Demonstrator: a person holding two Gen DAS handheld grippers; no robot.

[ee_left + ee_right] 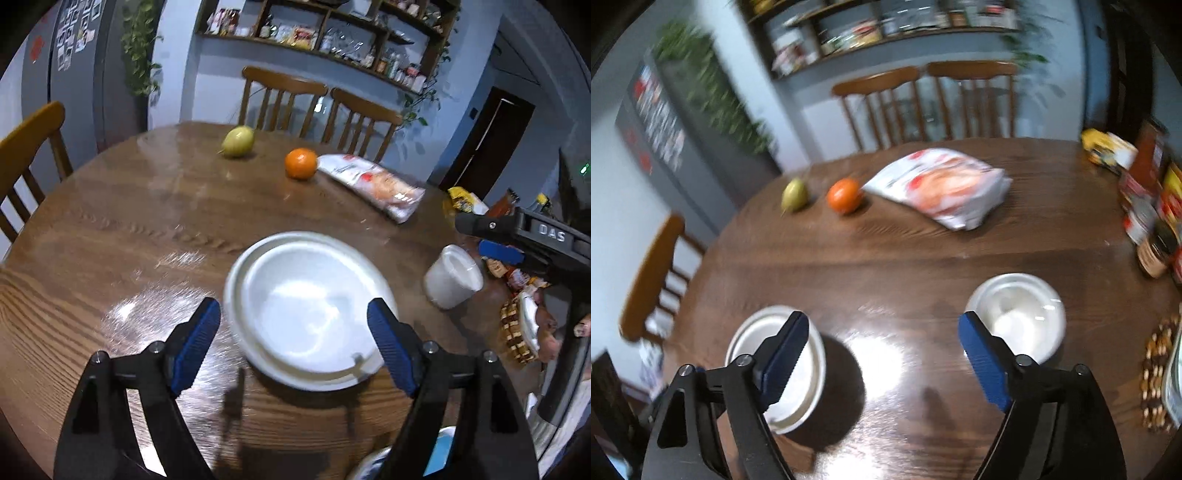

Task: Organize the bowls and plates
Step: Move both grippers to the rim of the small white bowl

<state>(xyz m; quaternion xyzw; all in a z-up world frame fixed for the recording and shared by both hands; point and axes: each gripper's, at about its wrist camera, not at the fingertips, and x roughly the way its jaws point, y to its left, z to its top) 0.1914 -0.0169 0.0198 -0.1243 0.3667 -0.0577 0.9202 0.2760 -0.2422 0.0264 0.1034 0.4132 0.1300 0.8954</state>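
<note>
Left wrist view. The left claw [293, 345] is spread wide and grips nothing; its blue pads [195, 345] flank the near part of a stack of white plates [306, 310], a smaller one lying inside a larger, on the round wooden worktop [110, 229]. To the right of the stack stands a white bowl [452, 277], apart from it. The right claw [498, 251] enters from the right edge above that bowl; from here its opening cannot be judged. Farther back lie a pear [239, 142], an orange [301, 163] and a printed food bag [373, 184] (the orange just beside the bag's end).

Right wrist view. The right claw [882, 354] is likewise released, with bare worktop [886, 266] between its fingers. The plates [775, 369] sit at lower left, partly behind the left finger; the bowl [1019, 317] sits just beyond the right finger, well apart from the plates. Motion blur softens this view, so the bowl's contents are uncertain. The pear [794, 195], orange [844, 195] and bag [942, 186] line the far side; jars and packets [1148, 206] crowd the right edge.
</note>
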